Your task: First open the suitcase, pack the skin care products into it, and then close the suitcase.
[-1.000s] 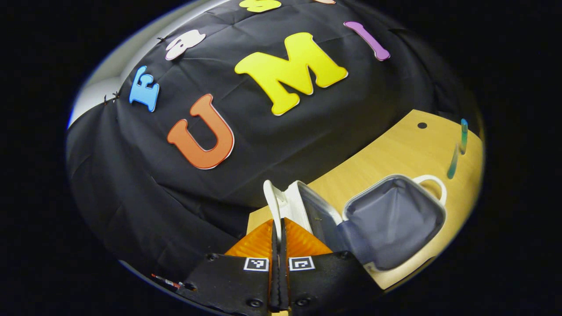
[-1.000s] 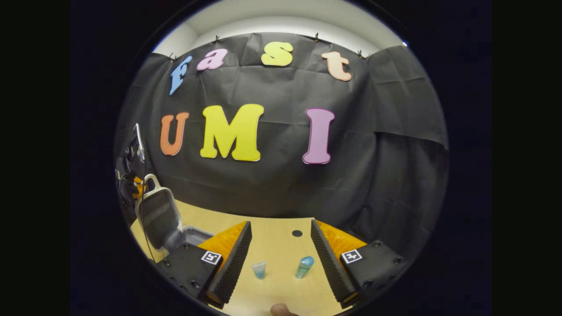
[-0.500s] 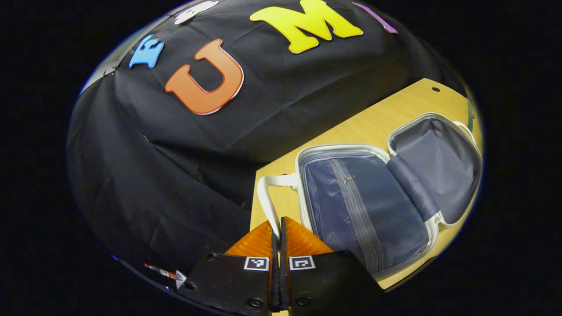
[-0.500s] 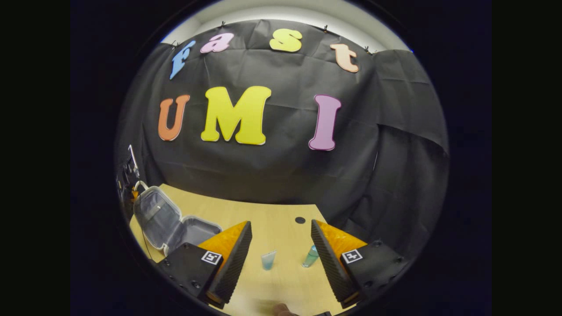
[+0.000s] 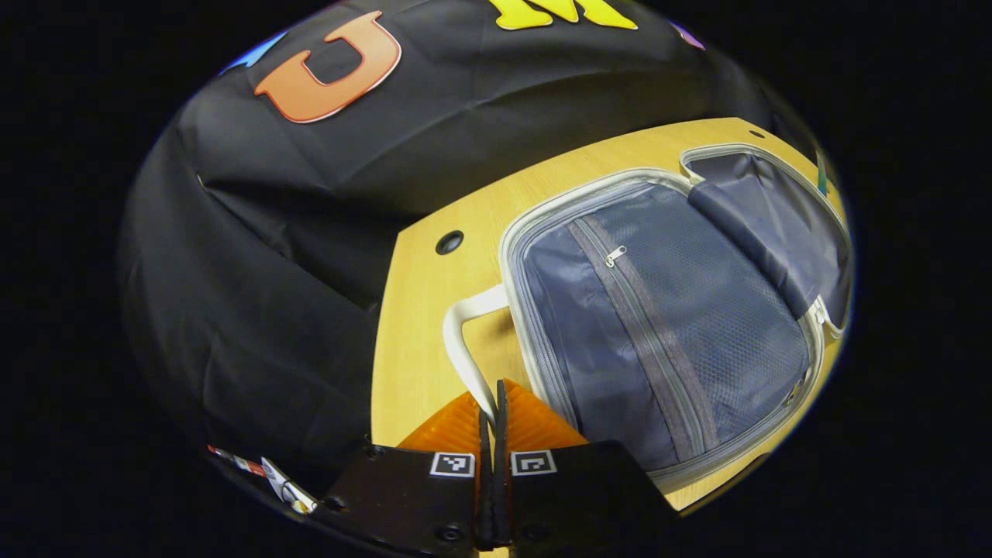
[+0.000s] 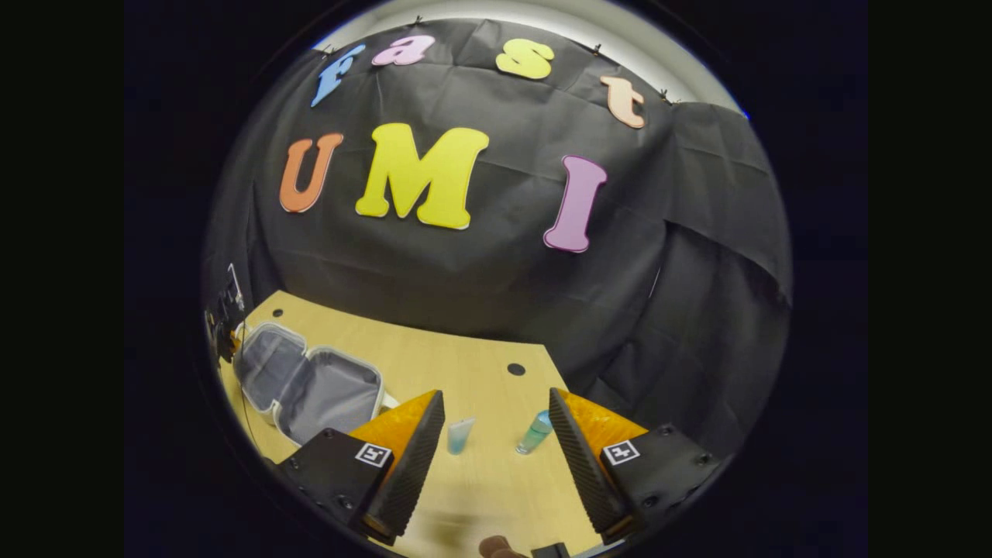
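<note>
On the table (image 5: 418, 325), my left gripper (image 5: 491, 411) pinches the open suitcase (image 5: 659, 310) handle (image 5: 465, 349), my right gripper (image 6: 496, 434) gapes empty; yanking could drag it.

A light wooden table (image 6: 434, 353) with two round holes (image 6: 516, 370) stands against black cloth (image 6: 480, 287)

No legible text, brand or number found. Square black-and-white coded markers (image 5: 453, 464) sit on the gripper bodies; they carry no readable characters.
</note>
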{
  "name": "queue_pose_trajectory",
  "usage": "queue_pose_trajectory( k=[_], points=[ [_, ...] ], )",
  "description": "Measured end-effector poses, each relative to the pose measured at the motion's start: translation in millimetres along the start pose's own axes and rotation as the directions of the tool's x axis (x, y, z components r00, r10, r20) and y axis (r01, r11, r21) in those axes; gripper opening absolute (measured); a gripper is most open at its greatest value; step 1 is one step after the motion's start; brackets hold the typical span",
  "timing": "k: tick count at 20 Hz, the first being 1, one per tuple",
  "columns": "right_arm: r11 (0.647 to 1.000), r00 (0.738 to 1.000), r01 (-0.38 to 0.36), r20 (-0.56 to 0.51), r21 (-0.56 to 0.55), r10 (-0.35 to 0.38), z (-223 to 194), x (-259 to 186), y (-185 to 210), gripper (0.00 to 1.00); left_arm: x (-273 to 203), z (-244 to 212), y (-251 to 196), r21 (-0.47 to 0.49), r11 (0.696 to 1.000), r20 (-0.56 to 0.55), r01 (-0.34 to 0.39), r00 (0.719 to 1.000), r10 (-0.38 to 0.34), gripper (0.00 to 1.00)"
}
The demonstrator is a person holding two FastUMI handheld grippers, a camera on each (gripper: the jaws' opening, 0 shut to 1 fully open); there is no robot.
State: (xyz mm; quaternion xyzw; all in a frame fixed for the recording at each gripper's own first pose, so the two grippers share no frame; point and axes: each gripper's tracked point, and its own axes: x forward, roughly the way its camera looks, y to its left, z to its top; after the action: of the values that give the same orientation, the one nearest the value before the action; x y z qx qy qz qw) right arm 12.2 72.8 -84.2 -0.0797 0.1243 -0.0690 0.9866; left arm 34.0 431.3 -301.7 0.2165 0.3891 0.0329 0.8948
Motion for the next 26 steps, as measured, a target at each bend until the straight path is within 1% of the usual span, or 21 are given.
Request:
queue_pose_trajectory(
  k=[3, 4, 5, 6, 7, 8, 9, 11, 13, 15, 17, 19, 23, 26],
  points=[
    [0.999, 0.999, 0.031, -0.025, 0.009, -0.03, -10, -4, -10, 0.8, 6, 2, -5, -0.031, 0.999, 0.032, 0.033, 0.999, -0.032, 0.04],
    [0.999, 0.999, 0.035, -0.034, 0.018, -0.035, -14, -5, -11, 0.8, 7, 2, -5, -0.041, 0.998, 0.038, 0.042, 0.998, -0.041, 0.1],
    [0.999, 0.998, 0.04, -0.039, 0.026, -0.039, -15, -6, -14, 0.8, 5, 1, -6, -0.05, 0.998, 0.038, 0.049, 0.998, -0.048, 0.13],
    [0.999, 0.998, 0.041, -0.038, 0.031, -0.04, -17, -5, -16, 0.8, 4, 1, -4, -0.059, 0.997, 0.037, 0.041, 0.999, -0.038, 0.13],
    [0.999, 0.999, 0.041, -0.036, 0.032, -0.04, -17, -4, -19, 0.8, 0, -2, 7, -0.049, 0.999, 0.028, -0.013, 0.999, 0.014, 0.14],
    [0.999, 0.999, 0.041, -0.033, 0.029, -0.04, -19, -2, -21, 0.8, -3, -4, 18, -0.035, 0.997, 0.022, -0.064, 0.998, 0.065, 0.35],
    [0.999, 0.999, 0.038, -0.035, 0.023, -0.038, -22, 0, -24, 0.8, -12, -2, 28, -0.037, 0.995, 0.031, -0.097, 0.995, 0.098, 0.55],
    [1.0, 0.999, 0.022, -0.042, 0.015, -0.021, -29, 2, -25, 0.8, -24, 6, 19, -0.059, 0.996, 0.05, -0.068, 0.996, 0.071, 0.96],
    [1.0, 0.999, -0.001, -0.05, 0.013, 0.001, -36, 6, -32, 0.8, -41, 18, 2, -0.067, 0.997, 0.067, -0.042, 0.997, 0.046, 0.95],
    [1.0, 0.999, -0.015, -0.042, 0.011, 0.016, -36, 12, -48, 0.8, -63, 40, -28, -0.084, 0.996, 0.115, -0.001, 0.993, 0.01, 0.95],
    [1.0, 0.999, -0.024, -0.03, -0.001, 0.023, -38, 19, -61, 0.8, -83, 70, -74, -0.084, 0.994, 0.161, 0.075, 0.985, -0.061, 0.95],
    [0.999, 0.998, -0.045, -0.032, -0.001, 0.045, -42, 26, -71, 0.8, -102, 103, -127, -0.069, 0.986, 0.197, 0.153, 0.971, -0.137, 0.96],
    [0.997, 0.996, -0.075, -0.049, 0.0, 0.075, -54, 40, -95, 0.8, -137, 175, -229, -0.032, 0.96, 0.271, 0.28, 0.927, -0.261, 0.97],
    [0.996, 0.994, -0.092, -0.056, 0.002, 0.092, -61, 46, -115, 0.8, -160, 230, -296, 0.002, 0.932, 0.325, 0.363, 0.881, -0.344, 0.97]
  ],
)
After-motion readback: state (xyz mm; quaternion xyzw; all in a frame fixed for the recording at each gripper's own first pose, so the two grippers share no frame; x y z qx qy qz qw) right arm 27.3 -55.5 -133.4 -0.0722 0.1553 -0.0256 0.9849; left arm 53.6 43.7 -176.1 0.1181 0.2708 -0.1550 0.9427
